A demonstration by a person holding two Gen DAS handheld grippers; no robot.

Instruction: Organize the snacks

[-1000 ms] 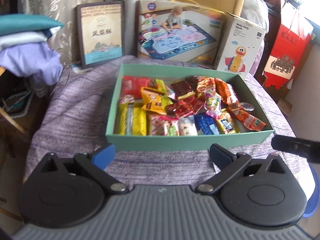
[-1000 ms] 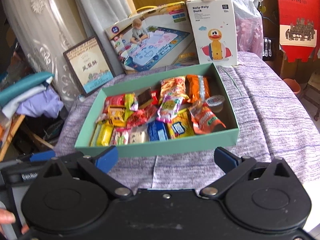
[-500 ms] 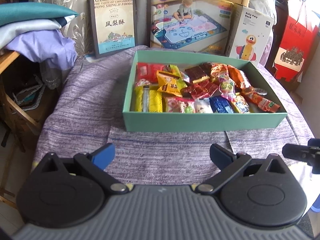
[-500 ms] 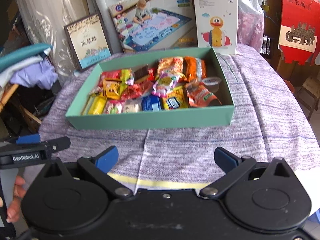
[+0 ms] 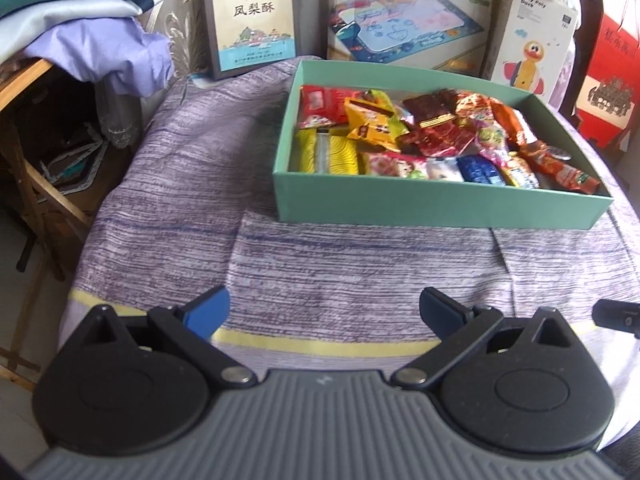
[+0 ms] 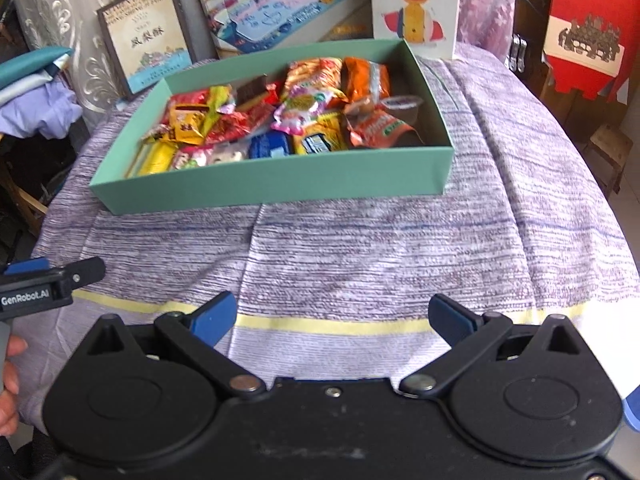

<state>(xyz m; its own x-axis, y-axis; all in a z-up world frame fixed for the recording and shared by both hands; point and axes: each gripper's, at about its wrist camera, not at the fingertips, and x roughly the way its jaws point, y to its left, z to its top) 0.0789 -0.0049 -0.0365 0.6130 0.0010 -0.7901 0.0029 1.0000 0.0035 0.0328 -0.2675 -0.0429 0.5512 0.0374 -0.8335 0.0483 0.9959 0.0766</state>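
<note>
A teal box [image 5: 432, 204] [image 6: 272, 184] on the purple cloth holds several mixed snack packets [image 5: 420, 140] [image 6: 280, 120]: yellow, red, orange, blue and pink wrappers. My left gripper [image 5: 324, 312] is open and empty, low over the cloth near the table's front edge, well short of the box. My right gripper [image 6: 332, 316] is open and empty, also near the front edge. The left gripper also shows at the left edge of the right wrist view [image 6: 48, 284]. The tip of the right gripper shows at the right edge of the left wrist view [image 5: 616, 316].
Behind the box stand a framed pastry box [image 5: 252, 16], a play-mat box [image 5: 408, 16] and a duck toy box [image 5: 532, 40]. Folded cloths [image 5: 80, 36] lie on a wooden stand at left. A red paper bag [image 6: 588, 28] stands at right.
Both grippers have pulled back from the box toward the table's front edge and dropped lower. Both stay open and empty.
</note>
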